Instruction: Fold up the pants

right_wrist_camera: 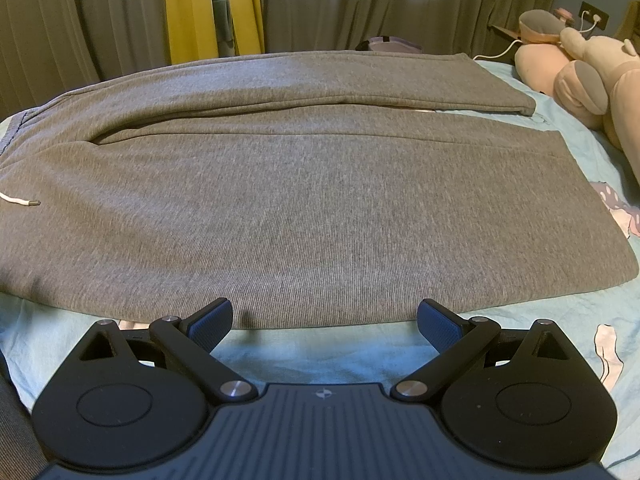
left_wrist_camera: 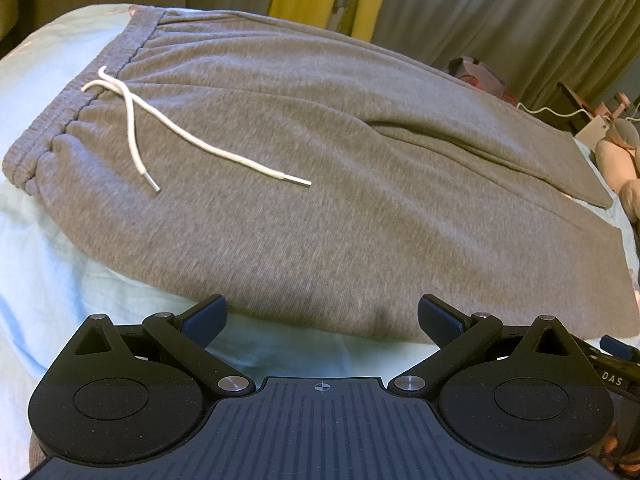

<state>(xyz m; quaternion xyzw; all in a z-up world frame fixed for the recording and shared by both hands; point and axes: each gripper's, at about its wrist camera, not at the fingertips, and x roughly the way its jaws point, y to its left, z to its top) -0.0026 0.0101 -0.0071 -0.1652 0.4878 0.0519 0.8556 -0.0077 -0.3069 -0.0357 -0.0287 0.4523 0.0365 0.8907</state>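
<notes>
Grey sweatpants [left_wrist_camera: 320, 184] lie flat on a light blue bedsheet [left_wrist_camera: 48, 272], waistband at the left with a white drawstring [left_wrist_camera: 136, 120] trailing over the fabric. In the right wrist view the same pants [right_wrist_camera: 320, 208] spread across the bed, both legs side by side and running right. My left gripper [left_wrist_camera: 322, 316] is open just short of the near edge of the pants, near the waist end. My right gripper [right_wrist_camera: 325, 316] is open too, its fingertips at the near edge of the closer leg. Neither holds anything.
Grey and yellow curtains [right_wrist_camera: 208, 8] hang behind the bed. A pink plush toy [right_wrist_camera: 580, 76] lies at the right by the leg hems, with a white cable [right_wrist_camera: 500, 50] and a wall socket [right_wrist_camera: 592, 12] behind it. The bedsheet [right_wrist_camera: 320, 344] shows in front of the pants.
</notes>
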